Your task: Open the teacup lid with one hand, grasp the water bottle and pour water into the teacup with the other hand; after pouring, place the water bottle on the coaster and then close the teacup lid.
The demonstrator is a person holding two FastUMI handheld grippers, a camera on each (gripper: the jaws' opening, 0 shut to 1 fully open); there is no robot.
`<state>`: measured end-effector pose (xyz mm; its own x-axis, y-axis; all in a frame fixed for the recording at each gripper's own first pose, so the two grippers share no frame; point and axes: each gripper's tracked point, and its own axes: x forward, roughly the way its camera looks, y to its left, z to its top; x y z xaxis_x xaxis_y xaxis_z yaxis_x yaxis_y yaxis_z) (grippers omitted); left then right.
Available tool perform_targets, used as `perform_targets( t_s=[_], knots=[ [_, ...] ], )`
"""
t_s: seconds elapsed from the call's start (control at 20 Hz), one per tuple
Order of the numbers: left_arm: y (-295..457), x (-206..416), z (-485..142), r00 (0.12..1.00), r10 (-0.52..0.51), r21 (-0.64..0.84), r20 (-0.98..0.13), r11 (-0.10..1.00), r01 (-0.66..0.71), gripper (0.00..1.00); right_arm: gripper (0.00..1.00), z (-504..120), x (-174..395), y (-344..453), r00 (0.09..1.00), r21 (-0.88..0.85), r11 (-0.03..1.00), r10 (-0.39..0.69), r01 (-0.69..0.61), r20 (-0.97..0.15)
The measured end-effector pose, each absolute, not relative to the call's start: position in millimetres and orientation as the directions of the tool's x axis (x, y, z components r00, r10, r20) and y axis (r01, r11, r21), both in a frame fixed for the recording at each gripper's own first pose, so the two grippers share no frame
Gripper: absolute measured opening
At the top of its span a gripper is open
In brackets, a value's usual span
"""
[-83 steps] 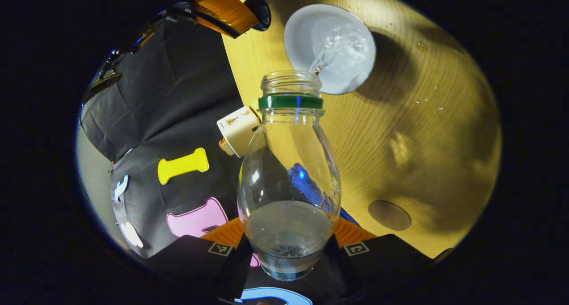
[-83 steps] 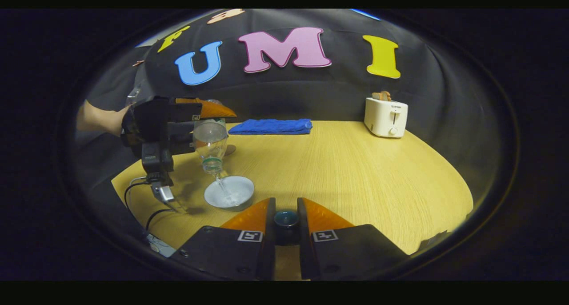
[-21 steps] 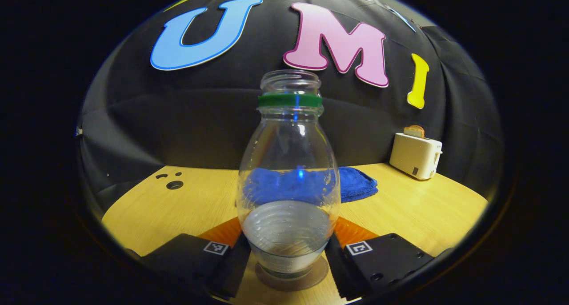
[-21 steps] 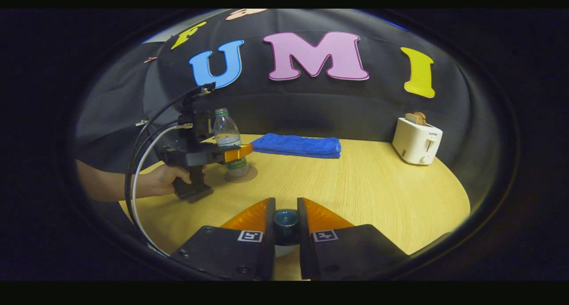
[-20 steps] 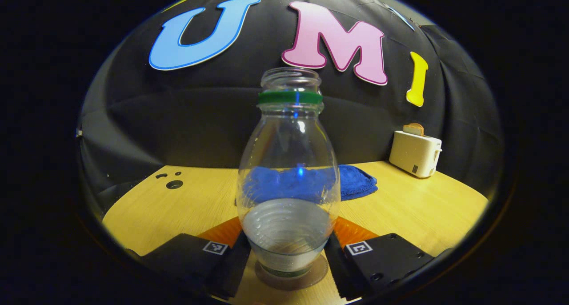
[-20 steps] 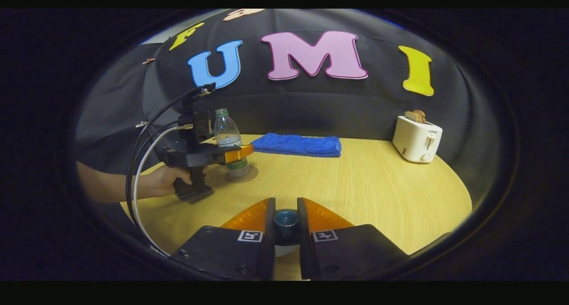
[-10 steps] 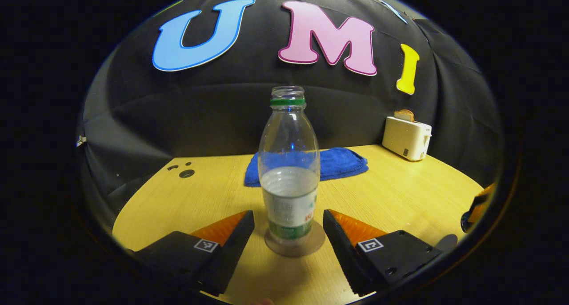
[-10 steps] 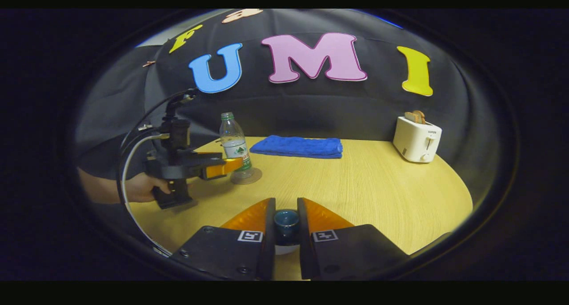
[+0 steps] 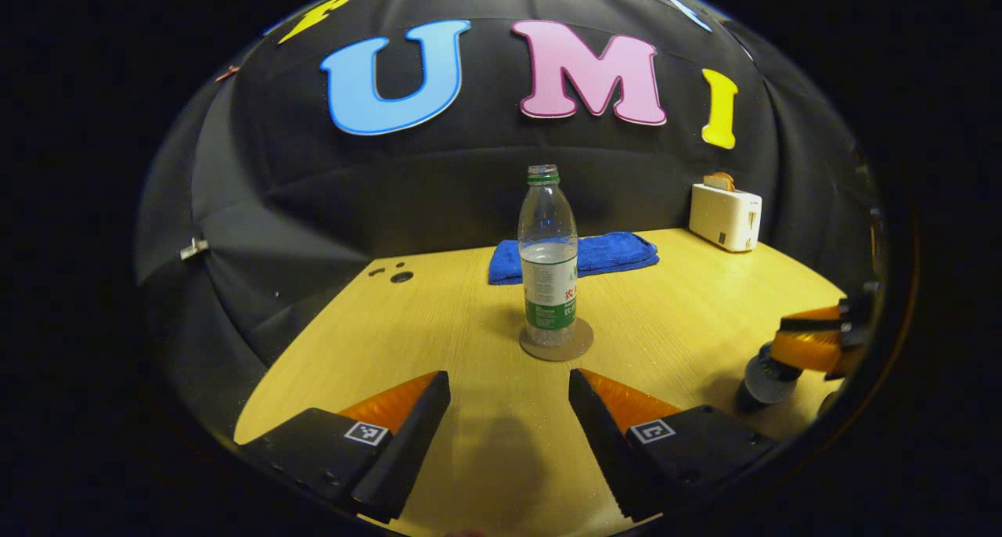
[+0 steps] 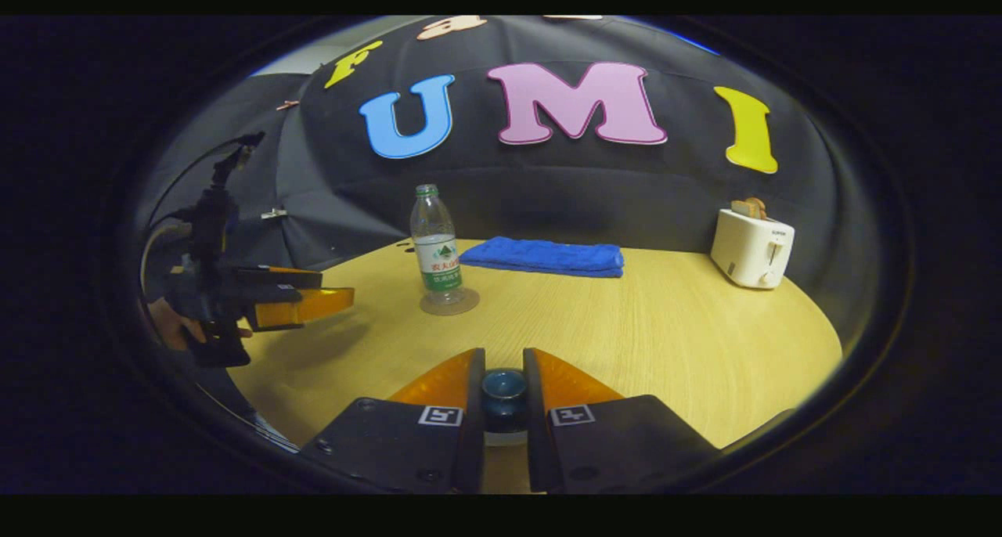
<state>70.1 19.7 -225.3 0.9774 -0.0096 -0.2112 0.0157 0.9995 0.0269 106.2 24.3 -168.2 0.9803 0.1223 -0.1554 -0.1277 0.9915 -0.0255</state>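
Both views look low across the table (image 9: 438, 318) toward the booth wall — sharing the bottle (image 10: 437, 243) between them.

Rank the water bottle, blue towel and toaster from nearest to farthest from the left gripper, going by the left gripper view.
From the left gripper:
1. Water bottle, straight ahead, upright on the coaster.
2. Blue towel, behind the bottle.
3. Toaster, far right, by the wall.

Bare tabletop (image 9: 438, 326) lies open between the left gripper (image 9: 509, 388), its fingers spread with nothing between them, and the upright water bottle (image 9: 548, 263) on its coaster (image 9: 557, 347). A blue towel (image 9: 603, 254) and a toaster (image 9: 724, 216) stand behind. The teacup (image 9: 763, 379) stands off at the right edge.
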Motion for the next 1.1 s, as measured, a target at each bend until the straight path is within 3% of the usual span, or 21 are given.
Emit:
perform_targets(
  t_s=[0.3, 0.55, 0.6, 0.65, 0.7, 0.8, 0.85, 0.9, 0.95, 1.1],
  knots=[
    [18, 64, -230, 0.977, 0.011, -0.064, -0.211, 0.998, -0.026, 0.96, 0.22, -185, 107, 29, 0.981, -0.026, 0.99, 0.137, -0.142, -0.139],
    [4, 62, -220, 0.981, -0.012, -0.055, -0.196, 0.998, 0.001, 0.97, 0.36, -183, 104, 26, 0.979, -0.019, 0.987, 0.153, -0.157, -0.136],
    [2, 62, -215, 0.982, -0.014, -0.049, -0.189, 0.999, 0.004, 0.97, 0.4, -178, 102, 23, 0.98, -0.011, 0.988, 0.149, -0.151, -0.134],
    [1, 60, -207, 0.983, -0.014, -0.043, -0.182, 0.999, 0.007, 0.97, 0.54, -172, 102, 20, 0.982, -0.011, 0.99, 0.141, -0.144, -0.128],
    [-1, 58, -199, 0.985, -0.015, -0.039, -0.173, 0.999, 0.009, 0.97, 0.6, -164, 101, 18, 0.983, -0.013, 0.99, 0.14, -0.143, -0.122],
    [-4, 53, -178, 0.988, -0.013, -0.035, -0.155, 0.999, 0.008, 0.97, 0.93, -146, 97, 10, 0.986, -0.021, 0.992, 0.124, -0.127, -0.108],
    [-5, 49, -163, 0.99, -0.01, -0.035, -0.141, 0.999, 0.005, 0.97, 0.88, -134, 95, 5, 0.989, -0.021, 0.993, 0.112, -0.115, -0.101],
    [-7, 44, -147, 0.992, -0.006, -0.036, -0.125, 0.999, 0.002, 0.97, 0.89, -121, 93, 1, 0.99, -0.015, 0.994, 0.106, -0.108, -0.095],
    [-8, 37, -130, 0.994, 0.001, -0.037, -0.106, 0.999, -0.005, 0.96, 1.0, -107, 88, -5, 0.992, -0.016, 0.996, 0.087, -0.089, -0.089],
    [-7, 19, -70, 0.998, 0.048, -0.034, -0.029, 0.998, -0.049, 0.96, 1.0, -60, 73, -21, 0.998, -0.034, 0.999, 0.037, -0.039, -0.058]
  ],
)
